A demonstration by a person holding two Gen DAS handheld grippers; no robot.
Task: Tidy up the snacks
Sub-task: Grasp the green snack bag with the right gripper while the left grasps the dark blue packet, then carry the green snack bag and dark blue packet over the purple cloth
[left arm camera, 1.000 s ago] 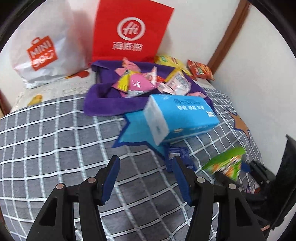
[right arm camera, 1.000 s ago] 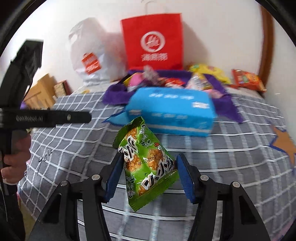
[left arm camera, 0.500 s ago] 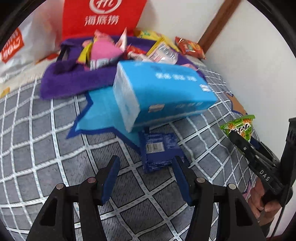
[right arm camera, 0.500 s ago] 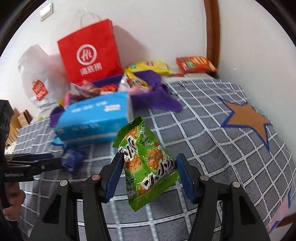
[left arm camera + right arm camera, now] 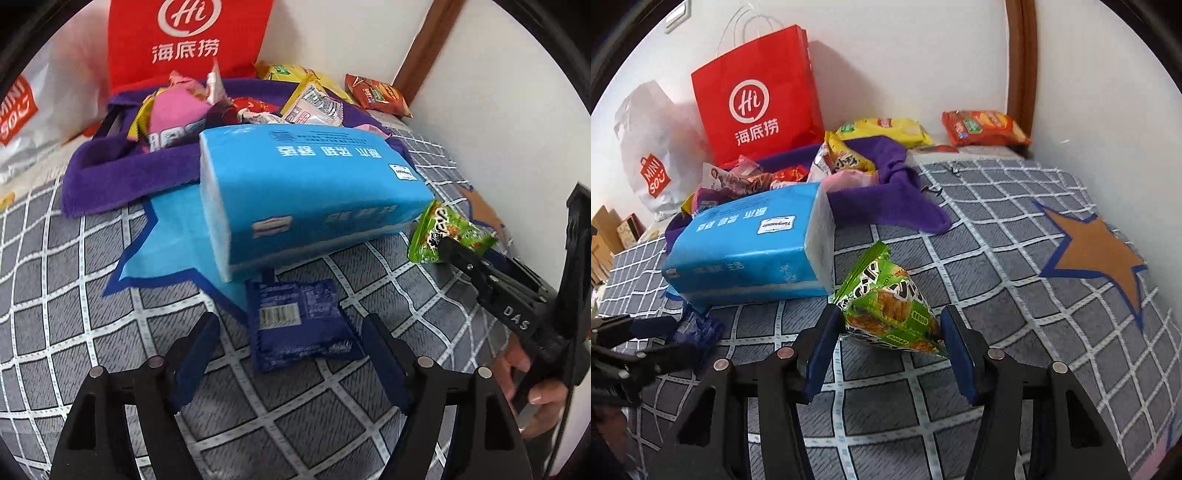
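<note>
We see a bed (image 5: pixel 1015 236) under a grey checked cover with an orange star (image 5: pixel 1097 254) printed on it. Against the wall stand a red bag (image 5: pixel 757 96) and a white bag (image 5: pixel 653 147). In front of the red bag lies a purple cloth (image 5: pixel 122 173) heaped with mixed snacks (image 5: pixel 251 107), and behind it, near the wall, rest a yellow packet (image 5: pixel 882 129) and an orange packet (image 5: pixel 986 127). A blue tissue pack (image 5: pixel 306 192) lies on the cover just in front of the cloth, one edge over a blue star (image 5: pixel 166 243).

Our right tool (image 5: pixel 888 345) is pinching a green snack (image 5: pixel 890 310), held clear of the cover just beside the tissue pack's end; from the left camera the same snack (image 5: pixel 448 232) pokes out past the tool's black fingers.

Our left tool (image 5: pixel 291 354) is spread wide, its blue pads either side of a small blue packet (image 5: pixel 299 325) that lies flat on the cover, barcode up, just in front of the tissue pack. The pads do not touch it. From the right camera this packet (image 5: pixel 698 328) sits at the far left, beside the left tool's fingers.
</note>
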